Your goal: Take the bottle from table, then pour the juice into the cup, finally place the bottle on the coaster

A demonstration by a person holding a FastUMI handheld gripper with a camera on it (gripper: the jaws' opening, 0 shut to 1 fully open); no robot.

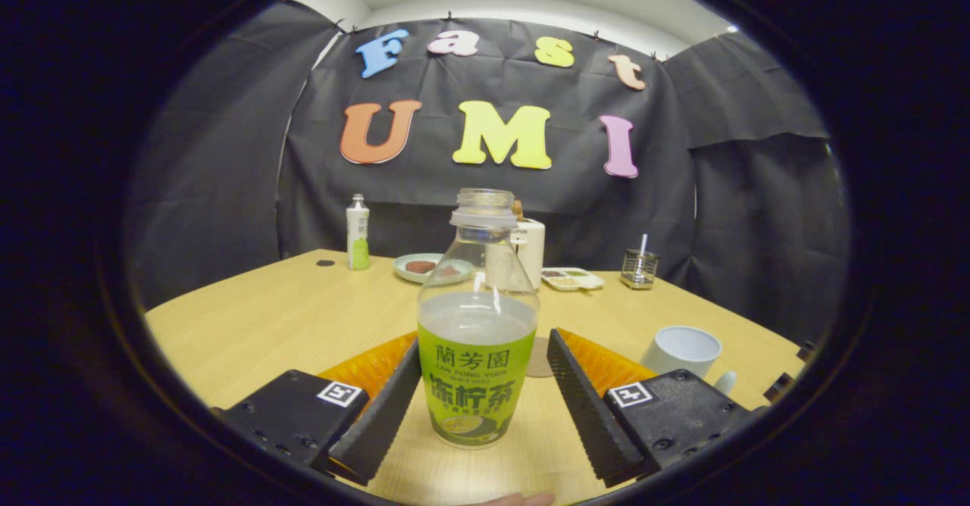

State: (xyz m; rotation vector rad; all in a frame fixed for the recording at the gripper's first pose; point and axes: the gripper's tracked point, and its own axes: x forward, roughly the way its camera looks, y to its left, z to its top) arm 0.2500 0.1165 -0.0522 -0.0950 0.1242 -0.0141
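Observation:
A clear uncapped bottle (477, 339) with a green label stands upright on the wooden table (265, 317), about half full of pale juice. It sits between the fingers of my gripper (483, 343), which is open. The left finger (386, 407) lies close against the label, and a gap separates the right finger (583, 400) from the bottle. A round brownish coaster (541, 360) lies flat just behind the bottle, partly hidden by it. A white cup (682, 351) with a handle stands beyond the right finger.
At the table's far side stand a small green-and-white bottle (358, 233), a plate (428, 267) with food, a white appliance (529, 248), a compartment tray (572, 279) and a glass holder (639, 269). A small dark disc (325, 262) lies far left.

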